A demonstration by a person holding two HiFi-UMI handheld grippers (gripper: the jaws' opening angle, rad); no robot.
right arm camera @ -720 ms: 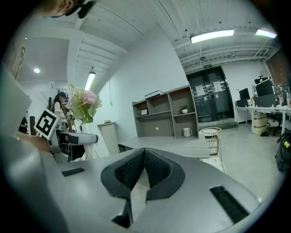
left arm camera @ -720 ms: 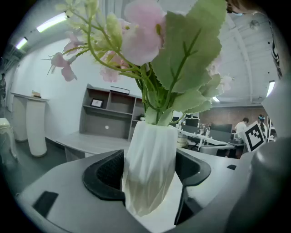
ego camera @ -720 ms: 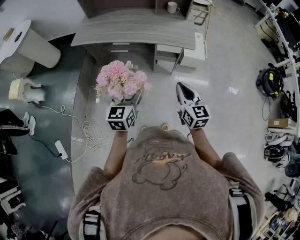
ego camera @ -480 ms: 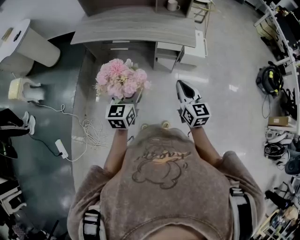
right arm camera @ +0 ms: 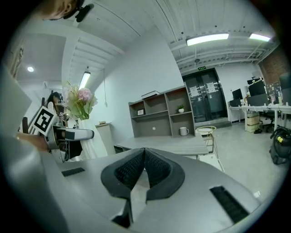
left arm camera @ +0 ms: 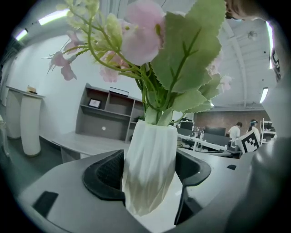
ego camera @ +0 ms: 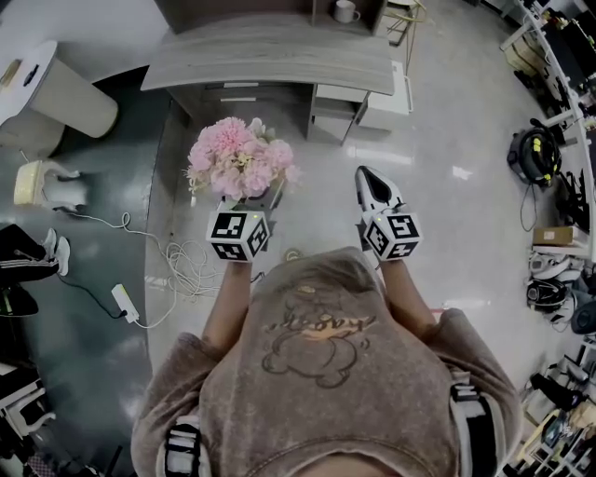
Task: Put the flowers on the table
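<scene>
Two grippers are held out level in front of the person, side by side and apart; the left gripper (ego camera: 250, 209) carries the flowers (ego camera: 240, 158), the right gripper (ego camera: 369, 180) carries nothing. The left gripper view shows its dark ribbed pads (left arm camera: 105, 173) pressed against both sides of a white fluted vase (left arm camera: 150, 168), so those jaws are clamped on the vase low on its body. The vase stands upright between them, its long axis vertical and narrowing towards the base; the green stems and broad leaves (left arm camera: 188, 59) rise from its mouth, and the pink blooms spread at the top, facing up at the head camera. The right gripper view shows its two pads (right arm camera: 157, 167) meeting in a point, jaws together with nothing between them. The bouquet hangs in the air over the glossy floor (ego camera: 447, 186), short of the grey wooden table (ego camera: 270, 51); it rests on nothing but the jaws. A white mug (ego camera: 345, 12) stands on the shelving behind the table; white cable (ego camera: 182, 265) lies coiled on the floor to the left of the person.
</scene>
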